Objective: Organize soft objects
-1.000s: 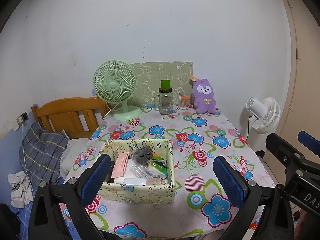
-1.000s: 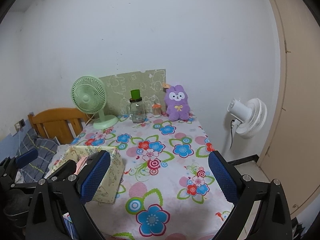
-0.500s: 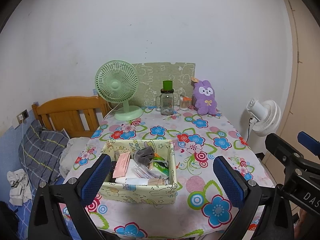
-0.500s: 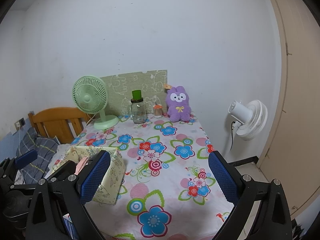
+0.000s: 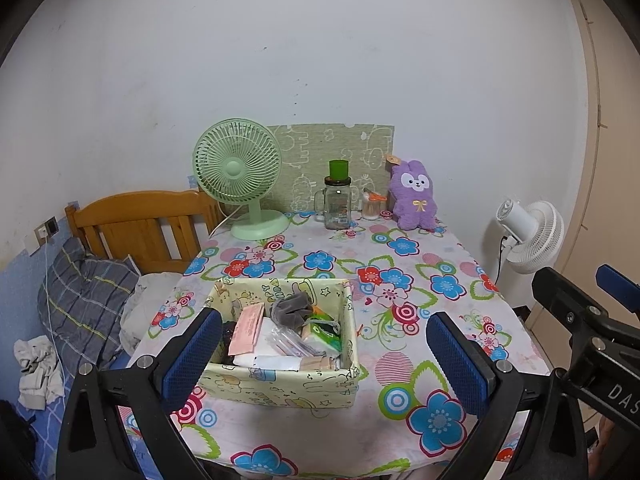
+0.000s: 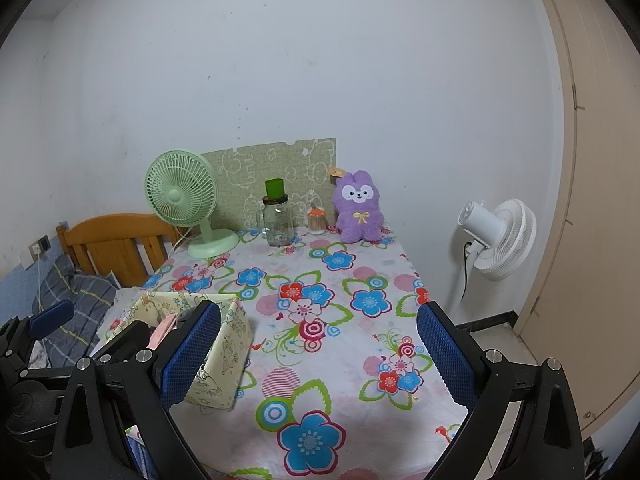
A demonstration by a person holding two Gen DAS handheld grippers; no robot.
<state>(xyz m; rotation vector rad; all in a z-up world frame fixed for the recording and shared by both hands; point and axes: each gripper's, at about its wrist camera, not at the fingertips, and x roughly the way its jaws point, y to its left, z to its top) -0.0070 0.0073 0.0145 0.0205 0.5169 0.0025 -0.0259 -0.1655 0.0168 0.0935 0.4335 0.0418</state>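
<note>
A purple plush bunny [image 5: 414, 196] [image 6: 359, 208] sits upright at the table's far edge. Near the front left stands a pale cartoon-print fabric box [image 5: 280, 386] [image 6: 224, 354] holding a grey cloth [image 5: 290, 309], a pink packet, a green tissue pack and plastic bags. My left gripper [image 5: 324, 354] hovers open above the front edge, its left finger beside the box. My right gripper [image 6: 318, 354] is open over the table's front right, with nothing between its fingers. The right gripper also shows at the left wrist view's right edge [image 5: 592, 320].
A green desk fan [image 5: 240, 178], a glass jar with a green cup on top [image 5: 337, 204], a small orange-lidded jar [image 5: 372, 208] and a green patterned board stand at the back. A white floor fan [image 6: 500, 236] is right; a wooden headboard [image 5: 136, 228] and bedding are left.
Both grippers have drawn back and risen slightly, so the table objects sit a little lower and smaller in view. Nothing was grasped or moved.
</note>
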